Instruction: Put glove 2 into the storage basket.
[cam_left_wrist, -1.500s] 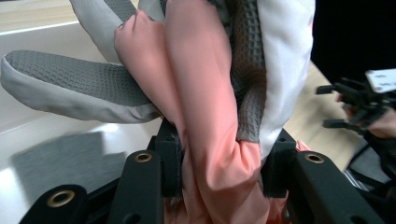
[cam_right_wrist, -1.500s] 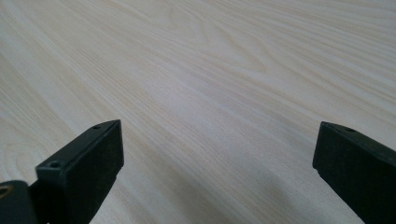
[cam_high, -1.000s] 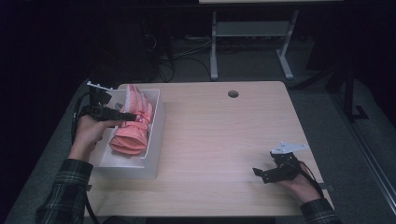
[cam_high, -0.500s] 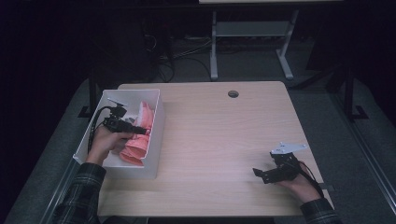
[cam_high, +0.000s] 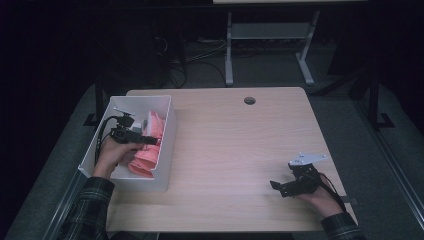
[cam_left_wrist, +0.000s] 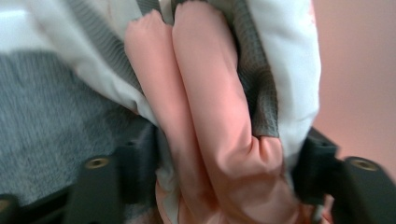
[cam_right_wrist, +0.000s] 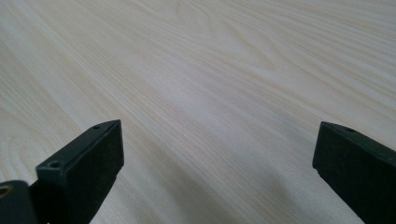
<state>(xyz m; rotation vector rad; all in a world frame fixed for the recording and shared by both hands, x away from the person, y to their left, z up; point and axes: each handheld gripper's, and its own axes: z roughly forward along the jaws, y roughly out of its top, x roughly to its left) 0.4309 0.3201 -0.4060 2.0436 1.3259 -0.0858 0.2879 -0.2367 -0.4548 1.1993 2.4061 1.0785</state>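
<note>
A light wooden table (cam_high: 240, 150) with rounded corners stands on a grey floor (cam_high: 350, 100); near its far edge is 1 round cable hole (cam_high: 249, 100). Beyond the far edge, a white metal stand (cam_high: 267, 45) with 2 splayed legs rests on the floor, with dark cables (cam_high: 172, 55) tangled beside it. The room behind lies in darkness.

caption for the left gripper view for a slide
Left hand-held gripper, its jaws just opened, astride a folded pink, white and grey garment.

Left tongs' (cam_left_wrist: 219, 186) tips buried in blurred pink cloth (cam_left_wrist: 210, 116) — bin's (cam_high: 167, 150) floor hidden
</note>
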